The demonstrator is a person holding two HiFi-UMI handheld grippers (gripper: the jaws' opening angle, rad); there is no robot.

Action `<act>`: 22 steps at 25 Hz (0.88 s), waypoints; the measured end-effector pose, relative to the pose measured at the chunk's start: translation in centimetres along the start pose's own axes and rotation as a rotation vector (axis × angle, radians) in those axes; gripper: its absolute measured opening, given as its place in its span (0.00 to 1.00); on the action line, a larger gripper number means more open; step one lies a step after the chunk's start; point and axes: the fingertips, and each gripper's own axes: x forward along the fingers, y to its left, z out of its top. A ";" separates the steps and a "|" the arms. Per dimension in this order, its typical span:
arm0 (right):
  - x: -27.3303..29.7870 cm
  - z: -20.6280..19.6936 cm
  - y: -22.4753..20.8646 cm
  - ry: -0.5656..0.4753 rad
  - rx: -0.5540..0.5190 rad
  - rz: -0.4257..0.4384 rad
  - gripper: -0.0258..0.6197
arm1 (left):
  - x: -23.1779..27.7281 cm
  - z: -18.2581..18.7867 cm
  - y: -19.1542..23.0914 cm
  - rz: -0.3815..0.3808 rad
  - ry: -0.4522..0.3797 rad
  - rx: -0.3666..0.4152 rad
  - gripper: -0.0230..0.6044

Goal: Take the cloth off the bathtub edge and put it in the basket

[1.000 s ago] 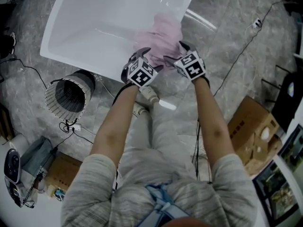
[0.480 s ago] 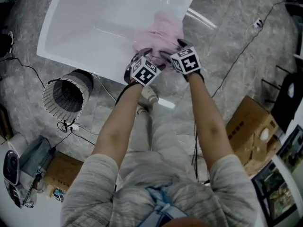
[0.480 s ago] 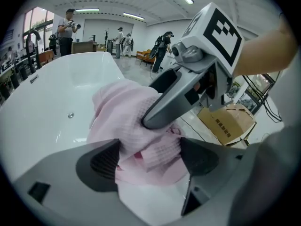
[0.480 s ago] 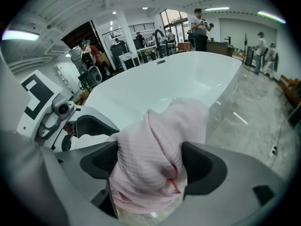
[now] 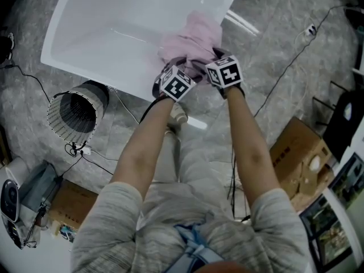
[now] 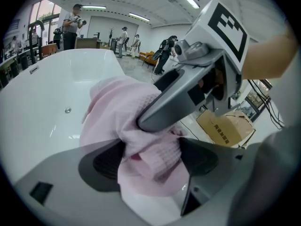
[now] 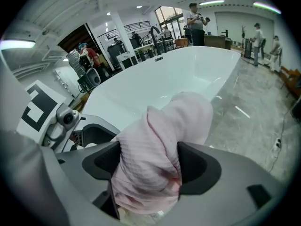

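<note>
**Left gripper [image 5: 172, 67] and right gripper [image 5: 206, 60] brought further onto the cloth [image 5: 192, 37]**

Since one second ago, both grippers were moved forward, toward the tub. Each pair of jaws is closed on a fold of the pink cloth, which is bunched on the bathtub [image 5: 108, 36] edge. The basket [image 5: 77, 111] is seen on the floor at the left, well apart.

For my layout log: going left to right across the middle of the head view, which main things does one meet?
Basket → left tool → right tool → cardboard box. Both tools are shut on the cloth, which is left out because it overlaps them.
</note>
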 end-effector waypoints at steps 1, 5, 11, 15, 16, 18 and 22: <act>0.0 0.0 0.1 0.002 0.003 0.001 0.63 | 0.0 -0.1 0.0 0.000 -0.003 -0.007 0.66; -0.3 -0.1 0.3 0.012 0.014 -0.013 0.57 | 0.0 -0.2 -0.3 -0.014 0.017 -0.028 0.62; -1.2 -0.1 0.3 0.020 0.038 -0.062 0.45 | -0.6 -0.1 -0.6 0.003 0.011 -0.067 0.52; -1.5 -0.7 0.9 0.040 0.038 -0.076 0.41 | -0.9 -0.4 -1.1 0.027 -0.003 -0.060 0.50; -1.6 -0.8 1.1 0.043 0.036 -0.077 0.40 | -1.0 -0.5 -1.2 0.030 -0.005 -0.062 0.49; -1.8 -0.9 1.4 0.045 0.034 -0.076 0.39 | -1.3 -0.5 -1.3 0.035 -0.010 -0.069 0.48; -2.1 -0.9 1.9 0.037 0.032 -0.056 0.38 | -1.6 -0.6 -1.5 0.036 -0.020 -0.072 0.46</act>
